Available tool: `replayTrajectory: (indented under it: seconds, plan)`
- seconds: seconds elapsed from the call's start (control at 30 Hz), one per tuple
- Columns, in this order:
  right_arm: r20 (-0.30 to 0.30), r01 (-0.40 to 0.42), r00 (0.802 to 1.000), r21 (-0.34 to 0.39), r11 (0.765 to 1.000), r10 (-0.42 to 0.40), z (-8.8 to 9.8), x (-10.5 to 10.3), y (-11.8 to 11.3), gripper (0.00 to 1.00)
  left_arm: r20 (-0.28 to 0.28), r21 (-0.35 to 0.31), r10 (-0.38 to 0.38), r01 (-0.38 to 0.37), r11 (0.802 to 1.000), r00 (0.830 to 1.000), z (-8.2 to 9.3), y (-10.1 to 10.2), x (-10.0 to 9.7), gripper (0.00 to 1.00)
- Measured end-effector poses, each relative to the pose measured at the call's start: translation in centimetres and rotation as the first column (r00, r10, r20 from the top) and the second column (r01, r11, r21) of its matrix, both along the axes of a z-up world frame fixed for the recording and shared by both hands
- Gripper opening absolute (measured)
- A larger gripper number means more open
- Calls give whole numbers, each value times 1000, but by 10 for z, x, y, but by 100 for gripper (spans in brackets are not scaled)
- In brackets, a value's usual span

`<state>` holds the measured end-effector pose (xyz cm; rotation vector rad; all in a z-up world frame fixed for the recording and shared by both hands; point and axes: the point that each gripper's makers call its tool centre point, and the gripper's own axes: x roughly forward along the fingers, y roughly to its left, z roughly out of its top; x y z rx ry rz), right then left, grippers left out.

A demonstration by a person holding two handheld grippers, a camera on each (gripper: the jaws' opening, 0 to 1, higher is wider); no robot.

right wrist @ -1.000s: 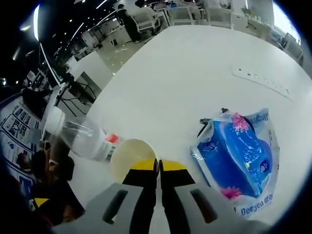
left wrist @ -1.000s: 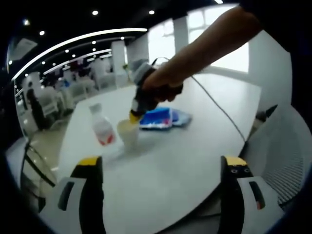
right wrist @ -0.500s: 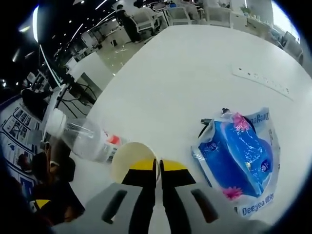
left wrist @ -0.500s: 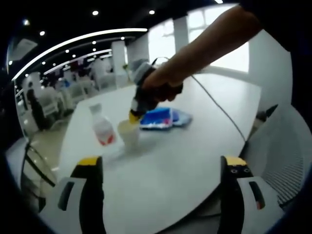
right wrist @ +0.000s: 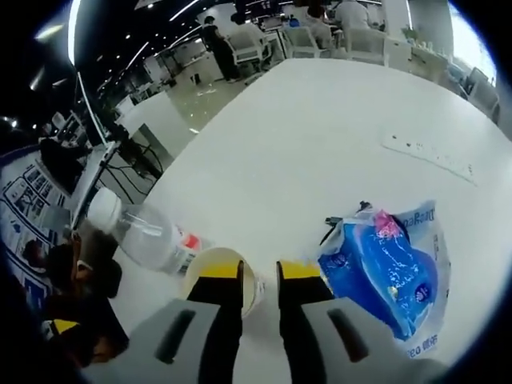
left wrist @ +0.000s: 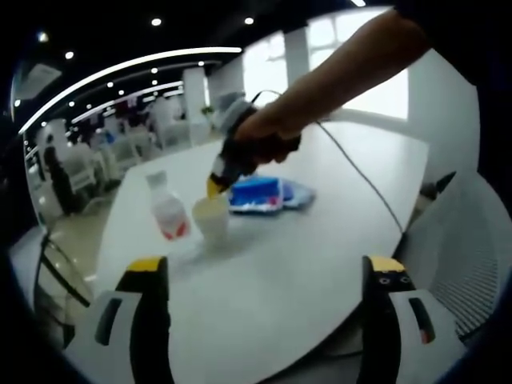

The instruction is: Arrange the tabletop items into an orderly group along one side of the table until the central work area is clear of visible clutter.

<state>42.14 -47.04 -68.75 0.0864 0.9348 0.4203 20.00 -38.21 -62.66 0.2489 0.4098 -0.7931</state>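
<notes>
White round table [left wrist: 272, 264] w/ three items grouped near its far-left part in the left gripper view: a clear plastic bottle [left wrist: 169, 214] w/ white cap and red label, standing upright; a pale yellow paper cup [left wrist: 211, 219] just beside it, upright; and a blue plastic pack [left wrist: 260, 194] lying flat behind the cup, close to it. In the right gripper view the bottle [right wrist: 142, 238] looks see-through, can't tell any liquid level; the cup [right wrist: 222, 278] mouth faces up, inside pale, contents partly hidden by the jaw so can't tell if anything's in it. Blue pack [right wrist: 386, 274] has pink print and white lettering, something small and dark pokes out at its top-left edge, too small to ID. Right gripper [right wrist: 259, 272], seen in the left gripper view [left wrist: 213, 189] held in a person's hand [left wrist: 268, 138], sits right over the cup rim w/ jaws a small way apart, one yellow tip over the cup mouth, the other outside next to the pack; not gripping anything. Left gripper [left wrist: 264, 268] is low at the near table edge, jaws spread wide, nothing between them, well apart from the items. A white strip [right wrist: 428, 154] lies farther out on the table. Chairs and desks in bkgd.
</notes>
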Motion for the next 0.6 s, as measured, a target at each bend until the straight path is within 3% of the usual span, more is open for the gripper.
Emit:
replayTrajectory:
  seconds: [0.6]
  plan:
    - [79,-55,995,3,999,54,29,-5,-22,30,9,-9,5,-4,1000,1000,3,-2,0,100]
